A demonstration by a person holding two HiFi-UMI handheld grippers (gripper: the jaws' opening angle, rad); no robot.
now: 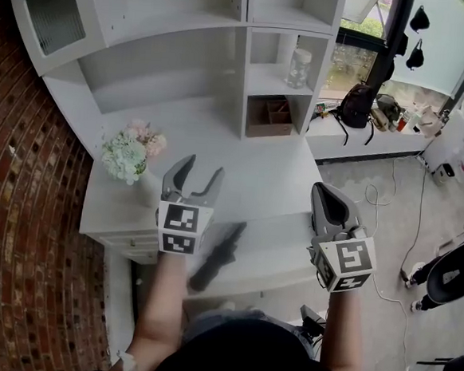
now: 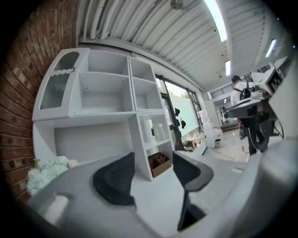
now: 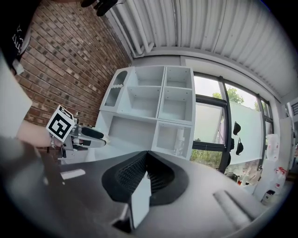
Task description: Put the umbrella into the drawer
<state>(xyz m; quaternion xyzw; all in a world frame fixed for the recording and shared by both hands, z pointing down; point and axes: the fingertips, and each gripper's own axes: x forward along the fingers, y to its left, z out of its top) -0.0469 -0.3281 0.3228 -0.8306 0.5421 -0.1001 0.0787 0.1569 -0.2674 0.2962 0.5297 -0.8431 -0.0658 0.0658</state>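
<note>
Left tongs (image 1: pixel 203 169): spread wide, nothing between them; held over the surface (image 1: pixel 219 140) at centre left of the head view.
Right tongs (image 1: pixel 328 195): pressed together, empty; centre right of the frame.
Umbrella (image 1: pixel 217 258): dark, folded, lying slantwise at lower centre of the head view. It rests on a white panel below the edge of the surface, judged to be the open drawer (image 1: pixel 286 257). Neither pair of tongs touches it.
Risk 1: if either end of the slanted umbrella rides on the drawer's rim, pushing the drawer shut may jam it or pinch the umbrella.
Risk 2: the flowers (image 1: pixel 131 150) stand just left of the left tongs; a sideways sweep could tip them.
Risk 3: a push on the drawer with one pair of tongs, off centre, could skew it on its runners.
Hidden: the person's forearms and head cover the drawer's front and near corners at the bottom of the frame.
Hard to make out: the umbrella is blurred, so handle end and tip cannot be told apart, nor whether it lies fully inside.
Not shown: both gripper views look at the shelves, not at the umbrella or drawer.
</note>
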